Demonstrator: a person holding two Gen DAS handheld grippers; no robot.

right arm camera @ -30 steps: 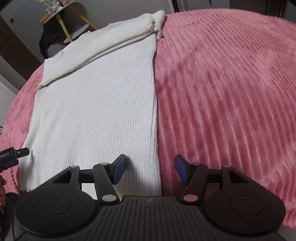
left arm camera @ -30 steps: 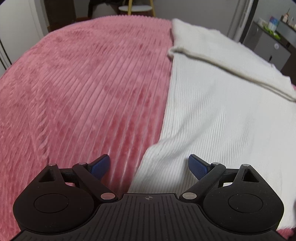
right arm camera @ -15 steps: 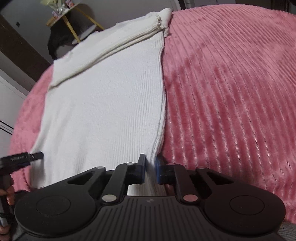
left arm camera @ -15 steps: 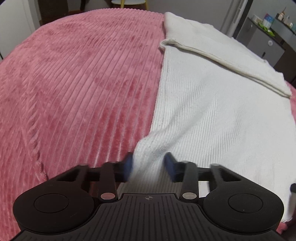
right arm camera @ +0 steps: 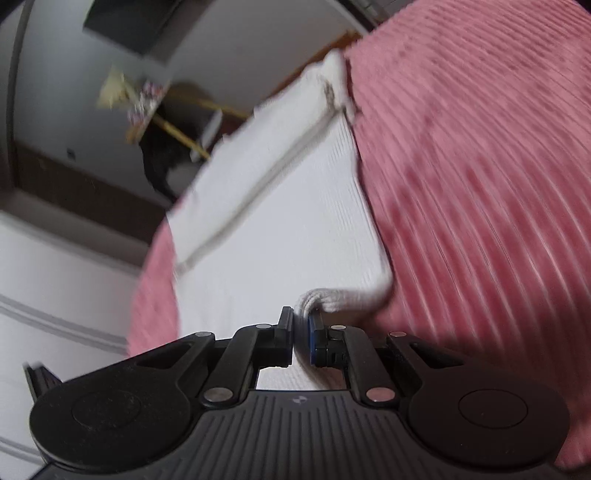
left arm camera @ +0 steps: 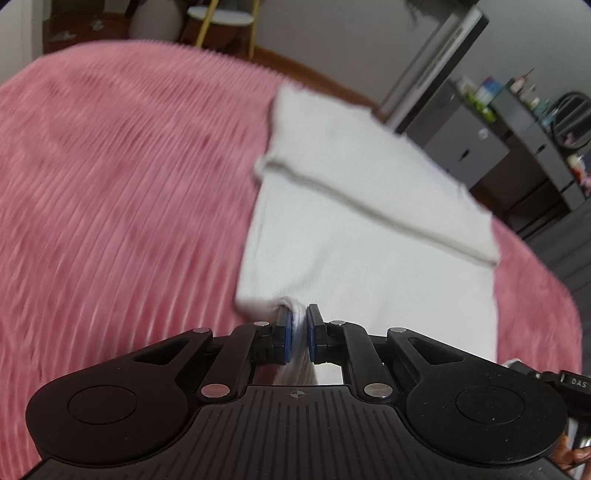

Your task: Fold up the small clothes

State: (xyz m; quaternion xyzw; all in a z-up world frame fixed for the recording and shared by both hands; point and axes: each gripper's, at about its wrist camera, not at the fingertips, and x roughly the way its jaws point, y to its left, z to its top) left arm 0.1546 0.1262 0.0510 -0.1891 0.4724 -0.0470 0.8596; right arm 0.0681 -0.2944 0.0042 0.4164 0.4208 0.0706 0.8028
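A white ribbed knit garment [left arm camera: 362, 254] lies on a pink ribbed blanket [left arm camera: 122, 192], its far part folded over in a band. My left gripper [left arm camera: 298, 325] is shut on the garment's near left corner, with the cloth bunched between the blue pads and lifted off the blanket. In the right wrist view the same white garment [right arm camera: 280, 236] stretches away from me. My right gripper [right arm camera: 301, 325] is shut on its near right corner, where a rolled hem bulges out beside the pads. Both views are motion-blurred.
The pink blanket [right arm camera: 480, 177] covers the bed on both sides of the garment. Beyond the bed stand a grey cabinet [left arm camera: 476, 147] with bottles on top and a yellow-legged stool [left arm camera: 218, 22]. A white wall [right arm camera: 55, 295] is close at the left.
Both grippers went from open over the garment's near corners to shut on them. Both have since lifted and tilted up, so more of the room shows beyond the bed.
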